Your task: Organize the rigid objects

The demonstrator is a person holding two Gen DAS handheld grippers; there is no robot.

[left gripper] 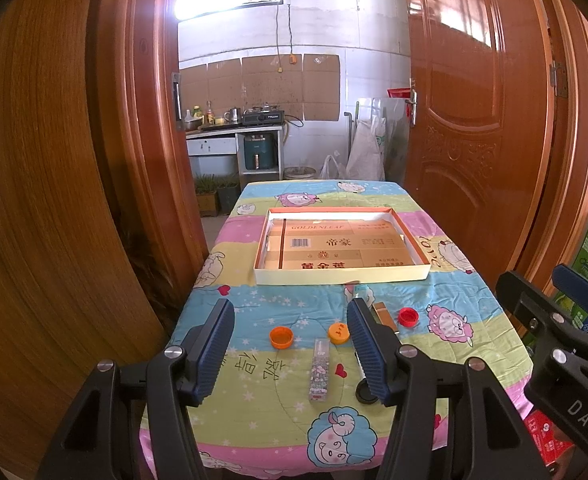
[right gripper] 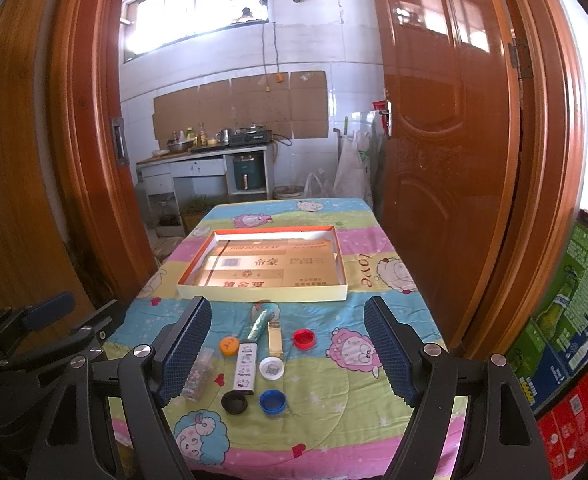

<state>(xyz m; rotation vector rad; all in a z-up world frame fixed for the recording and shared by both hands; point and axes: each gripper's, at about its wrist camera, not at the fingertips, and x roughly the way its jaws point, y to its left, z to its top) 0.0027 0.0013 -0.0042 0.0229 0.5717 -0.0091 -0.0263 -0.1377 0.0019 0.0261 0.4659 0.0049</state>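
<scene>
Both tongs wide, empty: left tongs [left gripper: 290, 340], right tongs [right gripper: 288, 344] | caps [right gripper: 304, 338] scattered before tray [right gripper: 262, 293]

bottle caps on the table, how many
6: orange open cap, orange cap, red cap, white cap, black cap, blue cap. All lie near the table's front; more could be hidden behind gripper fingers.

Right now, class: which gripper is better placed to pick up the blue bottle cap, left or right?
Right. The blue cap lies between the open right gripper fingers; the left gripper view doesn't show it.
</scene>
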